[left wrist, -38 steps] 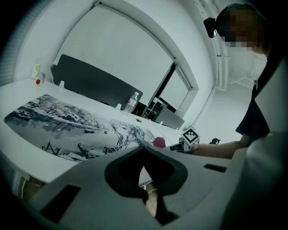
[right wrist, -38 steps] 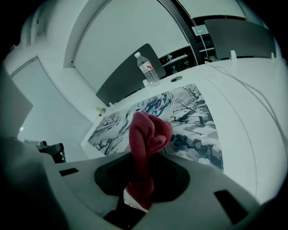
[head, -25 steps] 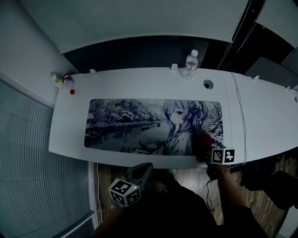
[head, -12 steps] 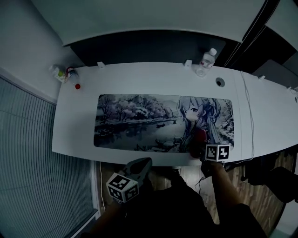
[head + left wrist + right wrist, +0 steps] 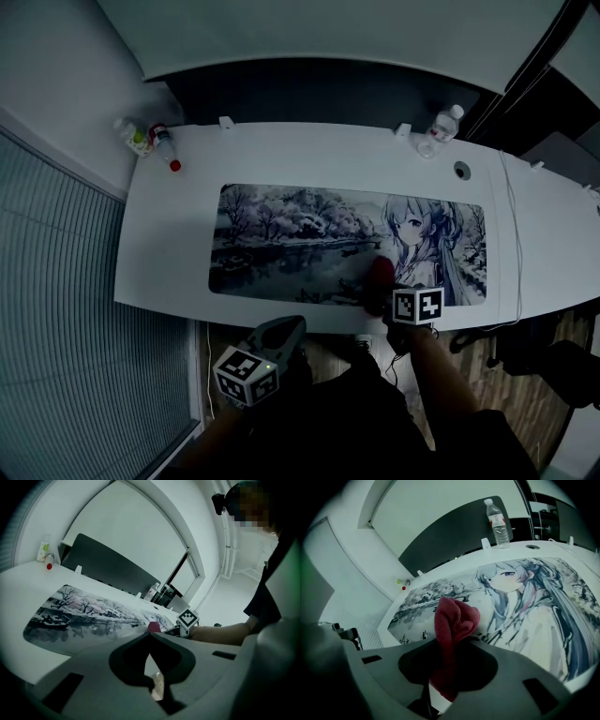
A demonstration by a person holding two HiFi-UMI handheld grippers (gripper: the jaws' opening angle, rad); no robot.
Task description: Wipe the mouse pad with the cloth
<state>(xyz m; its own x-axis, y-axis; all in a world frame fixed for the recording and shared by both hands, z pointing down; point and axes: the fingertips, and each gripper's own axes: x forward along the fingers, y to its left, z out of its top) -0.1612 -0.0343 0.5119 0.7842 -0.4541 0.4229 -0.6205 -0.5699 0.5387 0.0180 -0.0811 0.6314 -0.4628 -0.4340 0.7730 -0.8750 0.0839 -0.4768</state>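
A long printed mouse pad (image 5: 309, 239) with an anime girl and a winter landscape lies across the white desk (image 5: 178, 202). My right gripper (image 5: 380, 292) is shut on a dark red cloth (image 5: 379, 277) (image 5: 452, 620), which rests on the pad's front edge just left of the girl's figure. In the right gripper view the cloth bunches up out of the closed jaws over the mouse pad (image 5: 525, 602). My left gripper (image 5: 292, 330) hangs below the desk's front edge, shut and holding nothing; its view looks along the mouse pad (image 5: 79, 613) towards the cloth (image 5: 153, 626).
A clear water bottle (image 5: 439, 127) (image 5: 498, 522) stands at the desk's back right beside a round cable hole (image 5: 461, 170). Small bottles (image 5: 150, 141) sit at the back left corner. A white cable (image 5: 514, 244) runs down the desk right of the pad.
My right gripper has dragged the red cloth leftward along the pad's front edge, from the right end to left of the girl's figure. The left gripper stays below the desk.
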